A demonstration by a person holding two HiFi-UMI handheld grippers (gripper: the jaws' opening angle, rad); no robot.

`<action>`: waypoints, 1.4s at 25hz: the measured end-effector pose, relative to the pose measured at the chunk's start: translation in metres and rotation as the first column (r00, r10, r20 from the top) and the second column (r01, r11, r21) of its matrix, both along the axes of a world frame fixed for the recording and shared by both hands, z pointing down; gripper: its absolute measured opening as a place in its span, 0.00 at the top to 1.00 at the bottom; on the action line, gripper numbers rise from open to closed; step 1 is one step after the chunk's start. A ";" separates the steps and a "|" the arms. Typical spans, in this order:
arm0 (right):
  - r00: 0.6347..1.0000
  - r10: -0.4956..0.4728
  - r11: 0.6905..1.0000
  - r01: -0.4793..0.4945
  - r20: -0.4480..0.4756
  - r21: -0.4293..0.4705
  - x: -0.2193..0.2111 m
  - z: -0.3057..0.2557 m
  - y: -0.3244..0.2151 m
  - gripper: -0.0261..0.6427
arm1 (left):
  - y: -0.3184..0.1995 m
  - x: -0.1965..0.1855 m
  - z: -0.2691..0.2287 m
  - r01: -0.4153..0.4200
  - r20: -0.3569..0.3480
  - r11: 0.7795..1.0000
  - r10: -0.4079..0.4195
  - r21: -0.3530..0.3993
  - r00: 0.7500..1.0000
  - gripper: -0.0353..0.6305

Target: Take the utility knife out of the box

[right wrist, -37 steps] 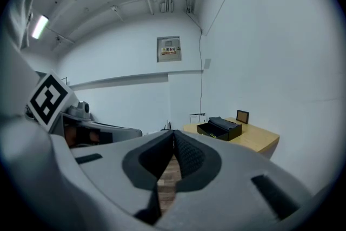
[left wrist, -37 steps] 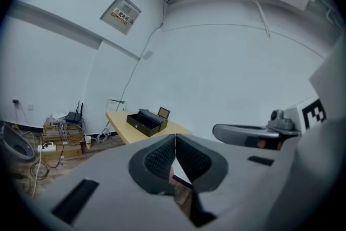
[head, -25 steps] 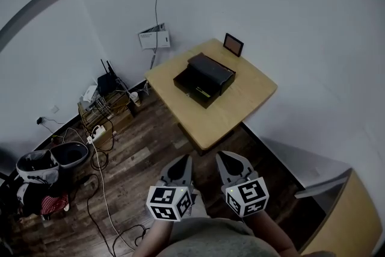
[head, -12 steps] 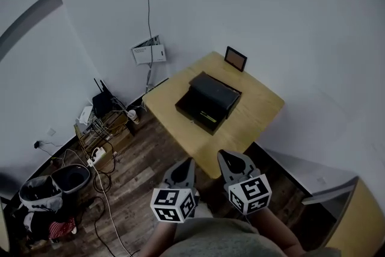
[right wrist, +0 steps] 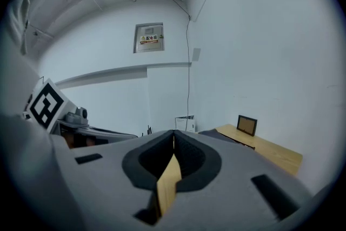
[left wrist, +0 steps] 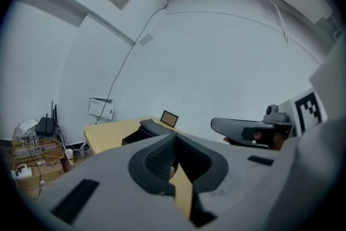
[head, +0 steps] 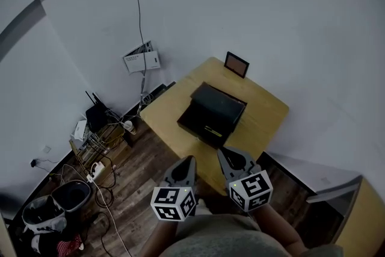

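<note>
Now the pale wooden tabletop (head: 264,111) fills more of the head view than a second ago and sits nearer the bottom of the picture. The person has walked up to it, so its near edge lies just ahead of both sets of tongs. The left tongs (head: 187,161) and right tongs (head: 224,153) are closed and empty, their tips meeting with nothing between them. Reaching has not yet begun, though the approach looks nearly done.

The open black rectangular box (head: 210,114) stands mid-tabletop, lid up at the back. A thin yellowish sliver in its tray, probably the utility knife (head: 212,129), lies flat with its long axis parallel to the box's front edge. It is too small to tell which end bears the blade.
</note>
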State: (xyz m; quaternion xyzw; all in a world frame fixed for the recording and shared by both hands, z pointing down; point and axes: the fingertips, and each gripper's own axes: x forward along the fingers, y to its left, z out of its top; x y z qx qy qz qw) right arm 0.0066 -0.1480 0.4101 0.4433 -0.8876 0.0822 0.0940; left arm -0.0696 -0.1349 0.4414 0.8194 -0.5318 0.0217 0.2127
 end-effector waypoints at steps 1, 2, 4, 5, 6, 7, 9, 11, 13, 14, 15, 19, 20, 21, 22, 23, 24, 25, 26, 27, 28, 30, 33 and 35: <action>1.000 0.005 1.000 -0.005 -0.004 -0.003 -0.003 0.002 -0.005 0.96 | -0.005 -0.003 0.001 -0.006 -0.002 1.000 0.006 -0.002 1.000 0.94; 1.000 0.011 1.000 -0.011 -0.009 -0.006 -0.004 0.004 -0.010 0.96 | -0.010 -0.005 0.003 -0.011 -0.004 1.000 0.011 -0.005 1.000 0.94; 1.000 0.022 1.000 -0.023 -0.021 -0.012 -0.007 0.009 -0.020 0.96 | -0.019 -0.008 0.006 -0.023 -0.009 1.000 0.023 -0.010 1.000 0.94; 0.999 0.027 1.000 -0.027 -0.032 -0.015 -0.008 0.012 -0.025 0.96 | -0.024 -0.009 0.009 -0.029 -0.012 0.999 0.029 -0.014 1.000 0.94; 0.998 0.030 0.999 -0.031 -0.047 -0.016 -0.009 0.015 -0.030 0.96 | -0.027 -0.011 0.011 -0.034 -0.016 0.999 0.034 -0.018 0.999 0.94; 0.997 0.032 0.999 -0.033 -0.066 -0.017 -0.010 0.018 -0.034 0.96 | -0.031 -0.013 0.013 -0.038 -0.021 0.999 0.038 -0.024 0.999 0.94; 0.994 0.033 0.999 -0.036 -0.107 -0.025 -0.011 0.026 -0.044 0.96 | -0.038 -0.016 0.018 -0.044 -0.031 0.998 0.043 -0.038 0.999 0.94; 0.989 0.034 0.998 -0.040 -0.146 -0.041 -0.011 0.037 -0.055 0.96 | -0.043 -0.019 0.024 -0.050 -0.037 0.997 0.048 -0.055 0.998 0.94; 0.984 0.031 0.997 -0.043 -0.176 -0.063 -0.009 0.048 -0.065 0.96 | -0.047 -0.019 0.031 -0.056 -0.041 0.996 0.053 -0.072 0.998 0.94; 0.982 0.028 0.996 -0.043 -0.189 -0.074 -0.007 0.055 -0.071 0.96 | -0.048 -0.019 0.035 -0.057 -0.044 0.995 0.054 -0.079 0.998 0.94; 0.979 0.025 0.995 -0.043 -0.200 -0.086 -0.006 0.061 -0.076 0.96 | -0.050 -0.019 0.038 -0.058 -0.046 0.995 0.054 -0.087 0.997 0.94; 0.970 0.007 0.990 -0.042 -0.243 -0.138 -0.004 0.088 -0.102 0.96 | -0.059 -0.020 0.050 -0.056 -0.046 0.992 0.051 -0.116 0.998 0.94; 0.966 0.000 0.988 -0.041 -0.258 -0.152 -0.004 0.096 -0.109 0.96 | -0.062 -0.021 0.052 -0.054 -0.045 0.991 0.049 -0.120 0.998 0.94; 0.961 -0.010 0.985 -0.037 -0.276 -0.166 -0.003 0.104 -0.115 0.96 | -0.064 -0.021 0.054 -0.052 -0.045 0.991 0.047 -0.125 0.998 0.94; 0.955 -0.022 0.983 -0.033 -0.295 -0.179 -0.003 0.112 -0.121 0.96 | -0.066 -0.021 0.056 -0.049 -0.045 0.990 0.044 -0.129 0.998 0.94; 0.950 -0.035 0.981 -0.027 -0.311 -0.193 -0.002 0.121 -0.126 0.96 | -0.067 -0.021 0.058 -0.045 -0.046 0.990 0.040 -0.132 0.998 0.94; 0.945 -0.049 0.978 -0.020 -0.324 -0.207 -0.002 0.130 -0.130 0.96 | -0.069 -0.020 0.060 -0.041 -0.047 0.990 0.035 -0.136 0.998 0.94; 0.940 -0.064 0.975 -0.013 -0.335 -0.221 -0.002 0.139 -0.135 0.96 | -0.070 -0.021 0.062 -0.036 -0.048 0.989 0.029 -0.140 0.998 0.94; 0.935 -0.079 0.972 -0.005 -0.346 -0.235 -0.003 0.148 -0.139 0.96 | -0.072 -0.021 0.063 -0.031 -0.050 0.989 0.024 -0.144 0.998 0.94; 0.930 -0.093 0.969 0.002 -0.356 -0.248 -0.003 0.155 -0.143 0.96 | -0.074 -0.022 0.065 -0.027 -0.051 0.989 0.020 -0.148 0.999 0.94; 0.925 -0.108 0.965 0.009 -0.365 -0.261 -0.005 0.161 -0.147 0.96 | -0.076 -0.023 0.066 -0.023 -0.049 0.988 0.016 -0.151 0.999 0.94; 0.915 -0.134 0.960 0.024 -0.381 -0.280 -0.008 0.172 -0.156 0.96 | -0.081 -0.025 0.068 -0.016 -0.043 0.988 0.009 -0.156 0.999 0.94; 0.896 -0.190 0.943 0.053 -0.401 -0.329 -0.013 0.192 -0.166 0.96 | -0.088 -0.027 0.073 -0.004 -0.040 0.986 -0.003 -0.165 0.999 0.94; 0.876 -0.240 0.922 0.072 -0.418 -0.380 -0.016 0.206 -0.168 0.96 | -0.092 -0.027 0.075 0.002 -0.043 0.985 -0.009 -0.170 0.999 0.94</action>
